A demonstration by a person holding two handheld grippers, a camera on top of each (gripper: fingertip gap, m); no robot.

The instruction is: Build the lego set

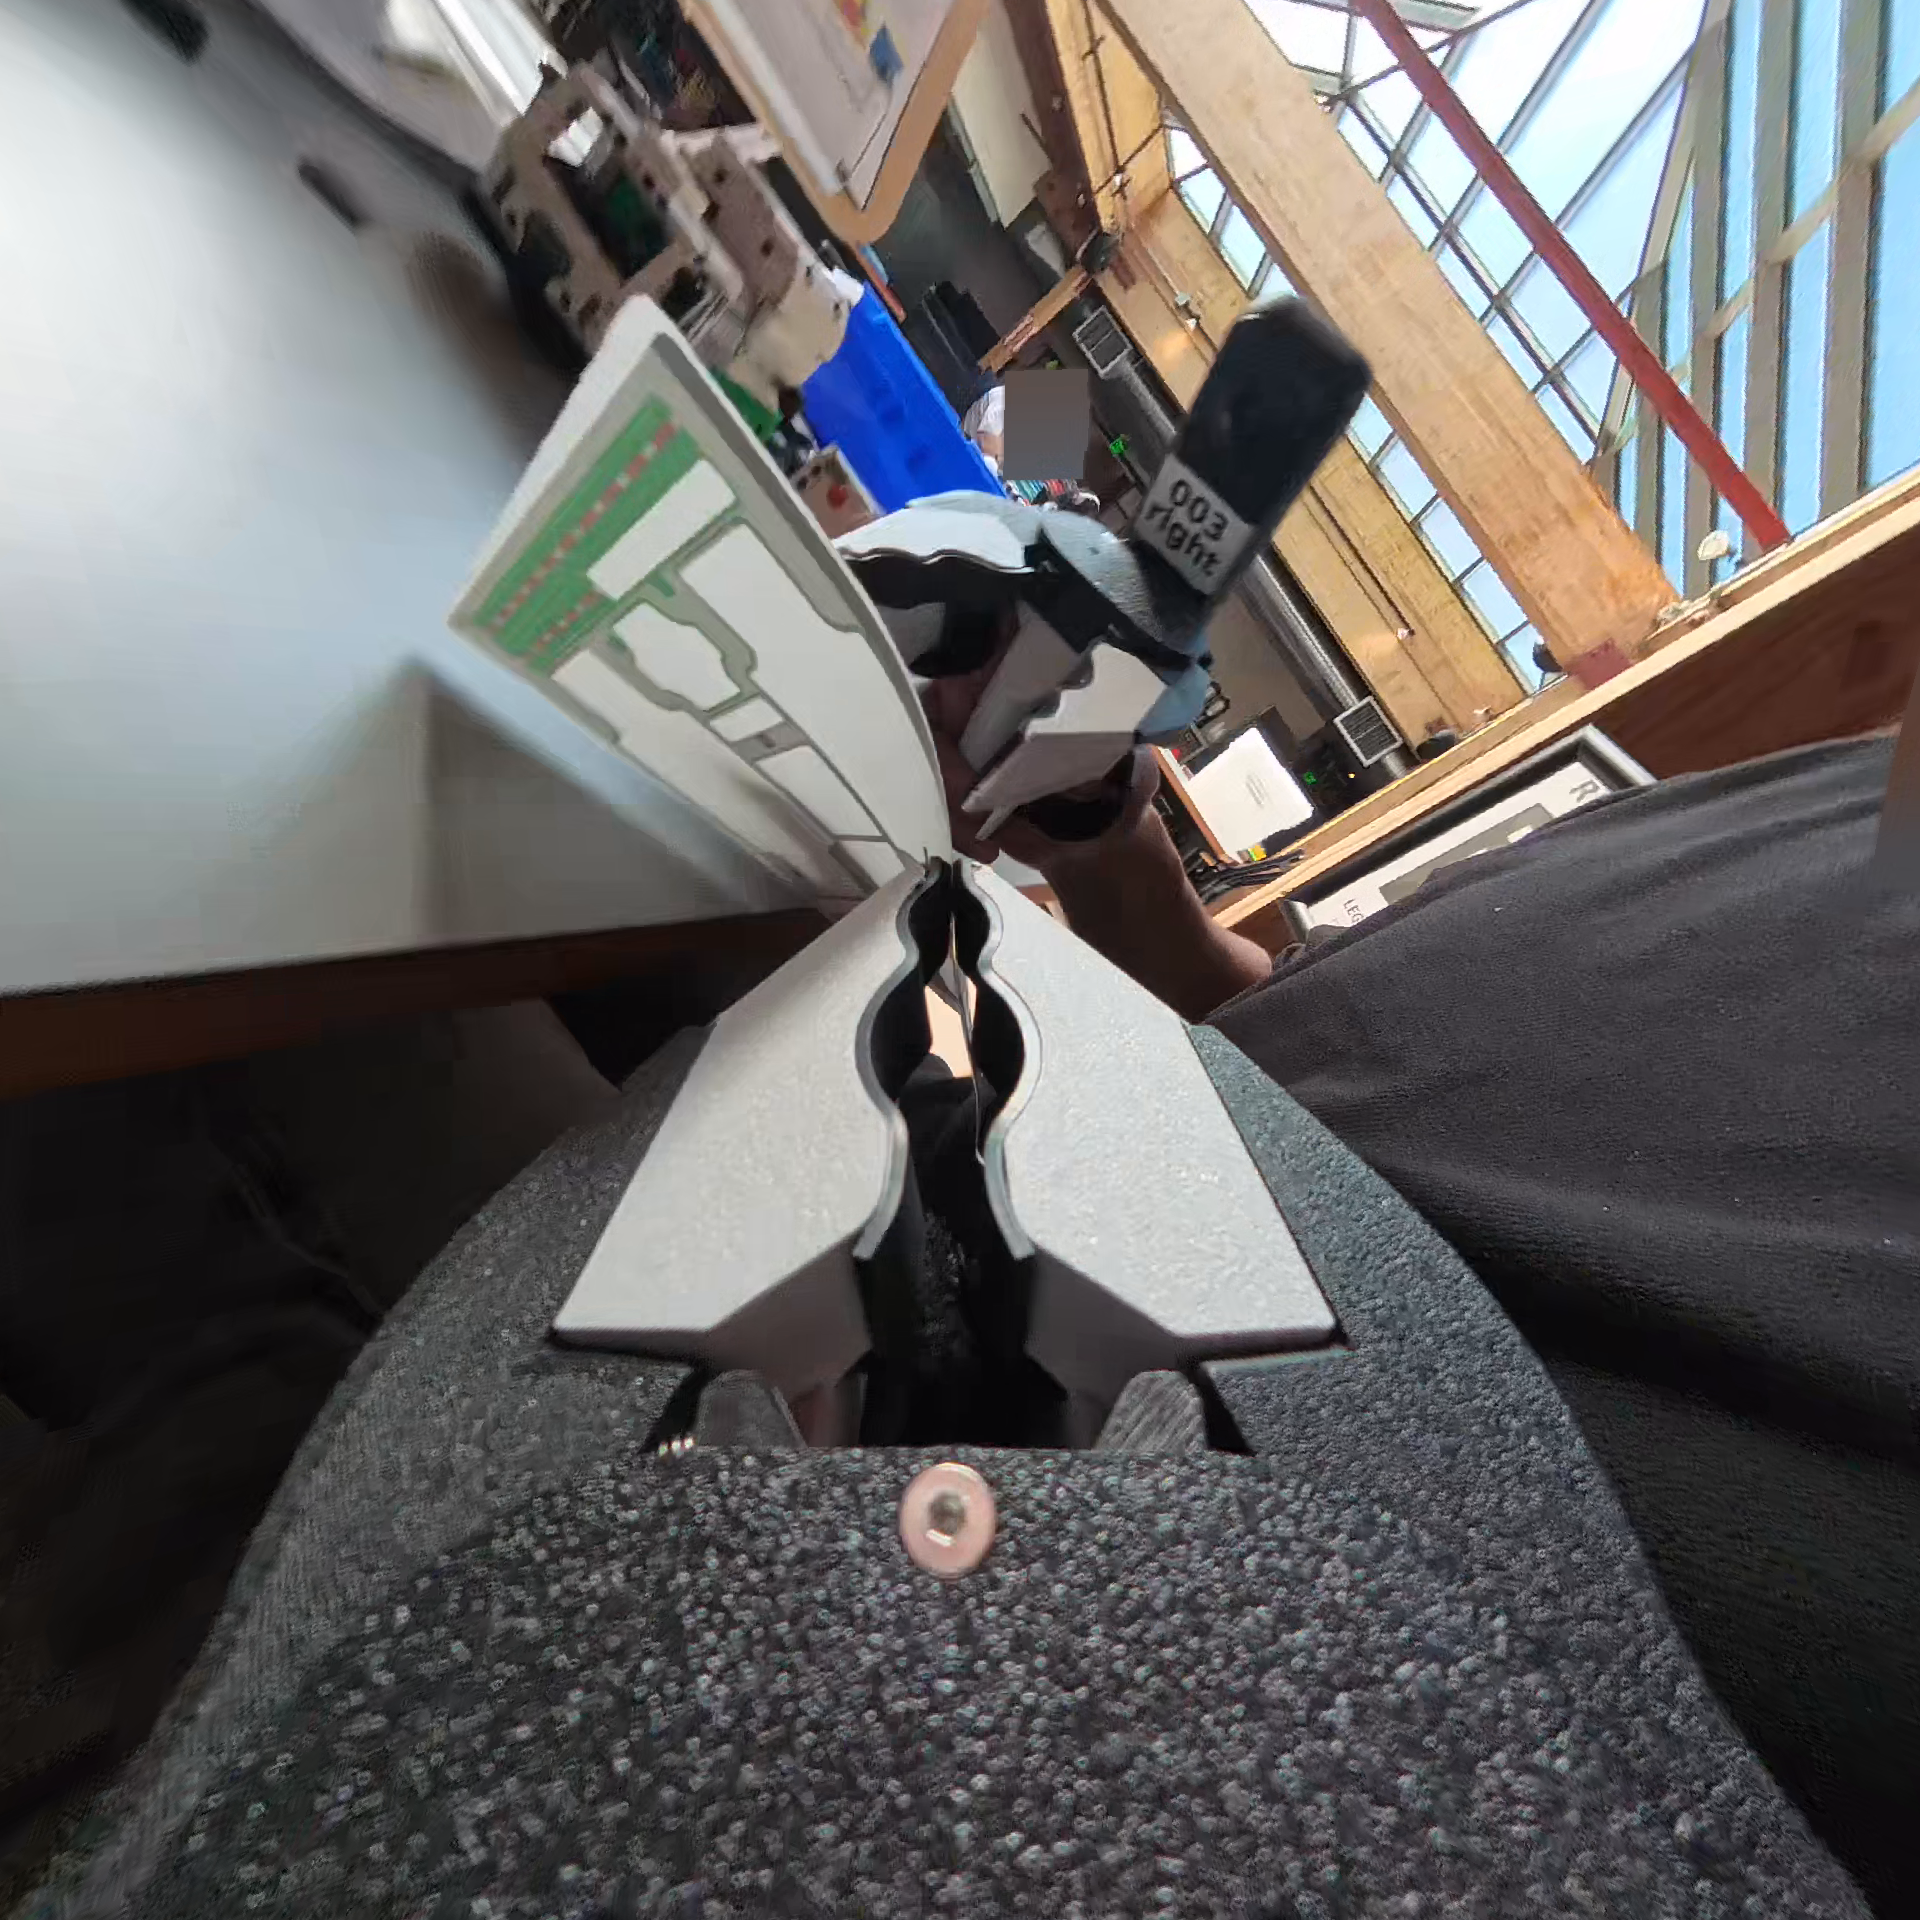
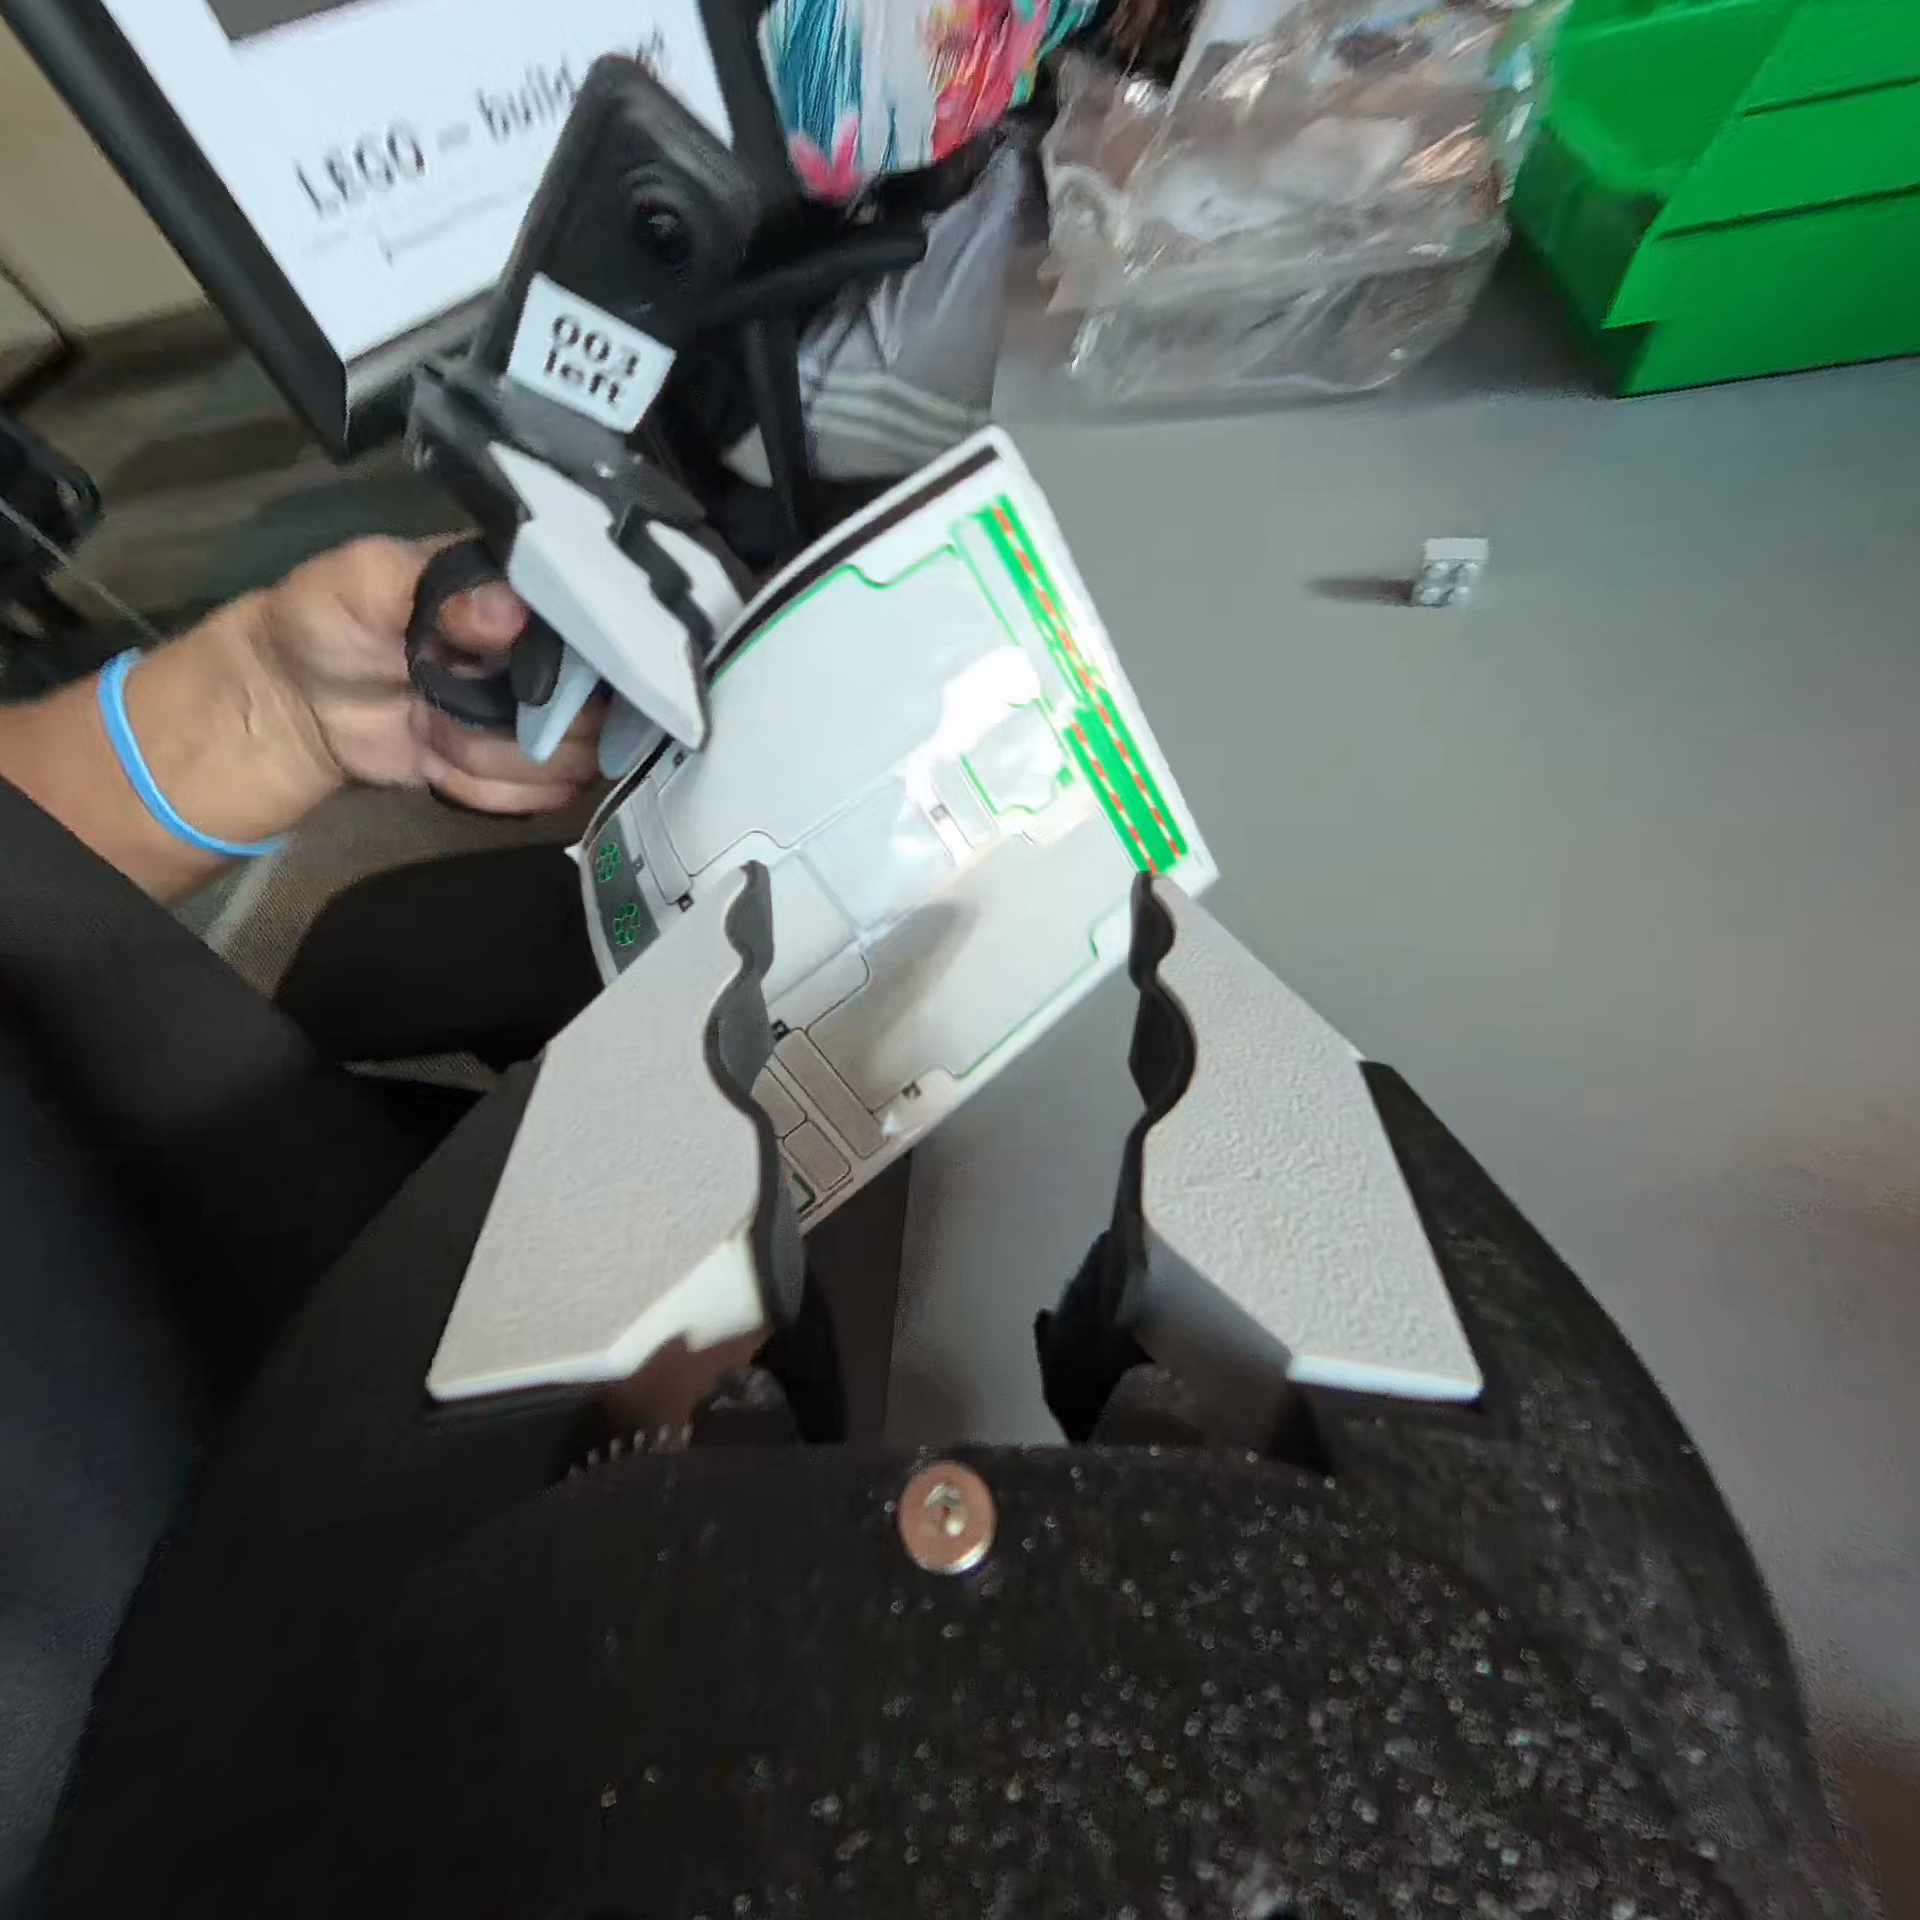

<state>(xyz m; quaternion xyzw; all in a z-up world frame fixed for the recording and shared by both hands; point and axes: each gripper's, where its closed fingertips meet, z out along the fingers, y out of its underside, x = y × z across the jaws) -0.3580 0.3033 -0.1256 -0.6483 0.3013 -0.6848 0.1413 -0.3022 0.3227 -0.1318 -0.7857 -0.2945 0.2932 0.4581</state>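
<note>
My left gripper is shut on the edge of a thin white printed sheet with green and red stripes and holds it up off the grey table. The right wrist view shows the same grip: the left gripper pinches the sheet at its near-left edge. My right gripper is open. Its fingers stand wide apart in front of the sheet and do not press on it. It also shows in the left wrist view, just beyond the sheet. A small grey brick lies on the table.
Green bins stand at the far right of the table, and a crumpled clear plastic bag lies beside them. A framed white sign stands behind the left gripper. A hand with a blue wristband holds that gripper.
</note>
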